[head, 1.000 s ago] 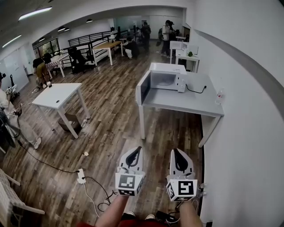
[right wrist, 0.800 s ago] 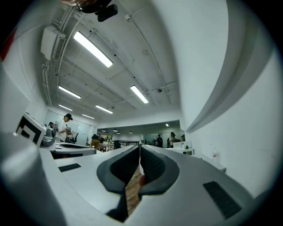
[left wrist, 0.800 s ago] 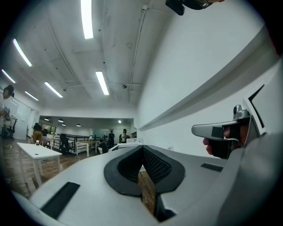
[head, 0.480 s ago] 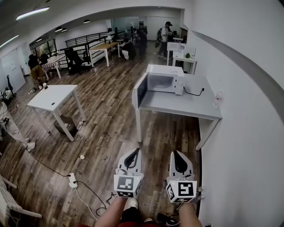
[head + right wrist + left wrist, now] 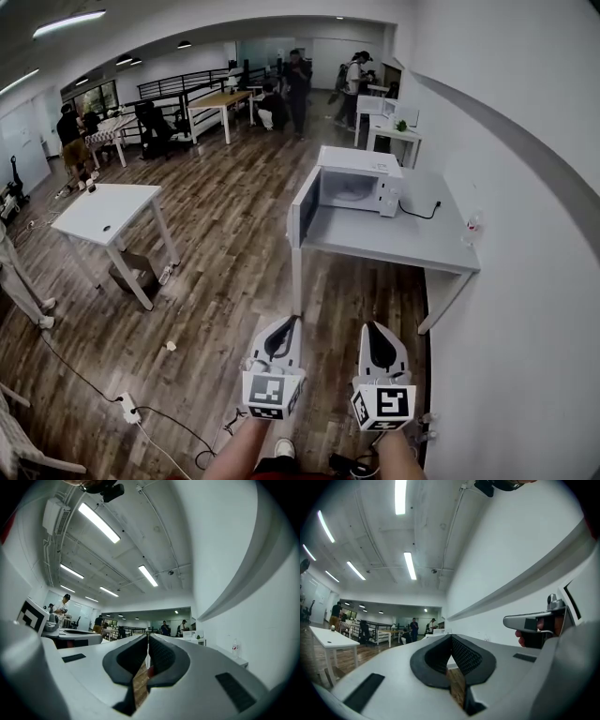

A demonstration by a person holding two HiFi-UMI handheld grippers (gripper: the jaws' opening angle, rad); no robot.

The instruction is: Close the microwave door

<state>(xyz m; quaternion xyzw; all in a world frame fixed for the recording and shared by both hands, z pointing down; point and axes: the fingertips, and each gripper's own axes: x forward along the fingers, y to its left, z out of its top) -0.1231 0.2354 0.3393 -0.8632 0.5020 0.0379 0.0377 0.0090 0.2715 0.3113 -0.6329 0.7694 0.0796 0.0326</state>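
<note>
- Left gripper and right gripper sit side by side, well short of the microwave and pointing toward it. Both have their jaws pressed together with nothing in them.
- There's just bare floor between them and the desk under the microwave.
- The microwave is at the desk's far left end. Its door hangs wide open off the microwave's left side, and you can see into the cavity.
- Pretty sure this is the walk-up step, since nothing's been touched yet.
- Next, I'd get in close and put a gripper on the door's outer face. Then swing the door across the microwave's front until it latches. Closed jaws should be fine for a push.
- Some people are standing way beyond the microwave.
</note>
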